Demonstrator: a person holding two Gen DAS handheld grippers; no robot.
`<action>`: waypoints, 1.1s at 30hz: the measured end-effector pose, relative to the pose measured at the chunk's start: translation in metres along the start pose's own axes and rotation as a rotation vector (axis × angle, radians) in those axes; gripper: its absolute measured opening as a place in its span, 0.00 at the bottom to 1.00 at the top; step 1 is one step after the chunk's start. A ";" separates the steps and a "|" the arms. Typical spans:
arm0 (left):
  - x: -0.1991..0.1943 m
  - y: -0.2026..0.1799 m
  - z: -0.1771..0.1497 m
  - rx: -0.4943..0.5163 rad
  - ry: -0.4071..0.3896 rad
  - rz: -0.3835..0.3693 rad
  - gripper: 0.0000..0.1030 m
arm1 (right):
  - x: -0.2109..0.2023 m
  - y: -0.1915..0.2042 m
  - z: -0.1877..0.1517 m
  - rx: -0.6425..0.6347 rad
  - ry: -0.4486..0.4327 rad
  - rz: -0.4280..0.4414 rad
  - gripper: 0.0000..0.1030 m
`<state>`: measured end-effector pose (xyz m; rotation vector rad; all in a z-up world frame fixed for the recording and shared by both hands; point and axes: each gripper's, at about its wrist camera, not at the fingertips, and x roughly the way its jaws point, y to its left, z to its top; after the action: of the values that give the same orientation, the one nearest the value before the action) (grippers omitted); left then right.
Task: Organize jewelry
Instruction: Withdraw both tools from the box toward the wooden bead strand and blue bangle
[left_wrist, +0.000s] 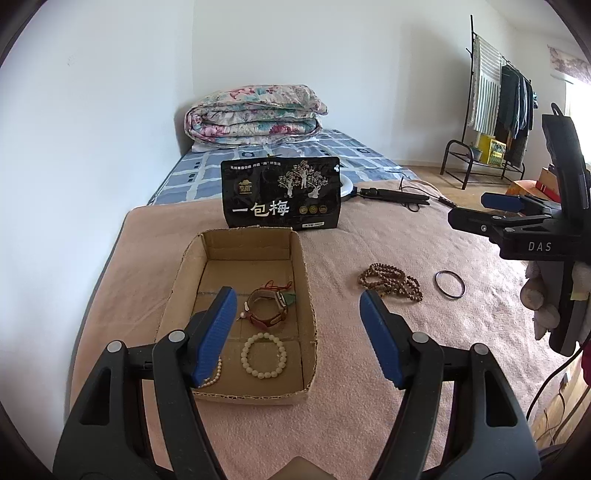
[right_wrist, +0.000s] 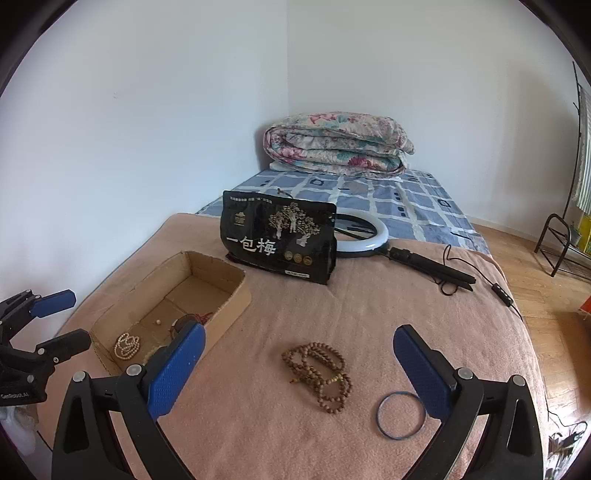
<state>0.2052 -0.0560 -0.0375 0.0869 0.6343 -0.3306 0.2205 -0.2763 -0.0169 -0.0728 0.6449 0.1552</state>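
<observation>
Both grippers' jaws wide, empty.

Both grippers (left_wrist: 299, 332) (right_wrist: 299, 363) have black frames, silver rivets and blue dimpled pads (left_wrist: 218, 328); one reads "DAS"

The left gripper's blue pad (left_wrist: 216, 334) hides part of the small bead string (left_wrist: 212, 376) in the box (left_wrist: 308, 295). The clothes rack (right_wrist: 580, 177) is cut off at the right wrist view's edge.
</observation>
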 end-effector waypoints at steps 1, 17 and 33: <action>0.001 -0.003 0.001 0.003 0.000 -0.004 0.69 | -0.003 -0.005 -0.002 0.002 -0.002 -0.010 1.00; 0.021 -0.047 0.003 0.021 0.030 -0.067 0.69 | -0.040 -0.094 -0.043 0.082 0.011 -0.139 1.00; 0.070 -0.105 -0.002 0.057 0.109 -0.147 0.69 | -0.026 -0.148 -0.095 0.152 0.108 -0.139 1.00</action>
<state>0.2223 -0.1740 -0.0782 0.1143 0.7416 -0.4884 0.1685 -0.4362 -0.0736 0.0210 0.7552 -0.0329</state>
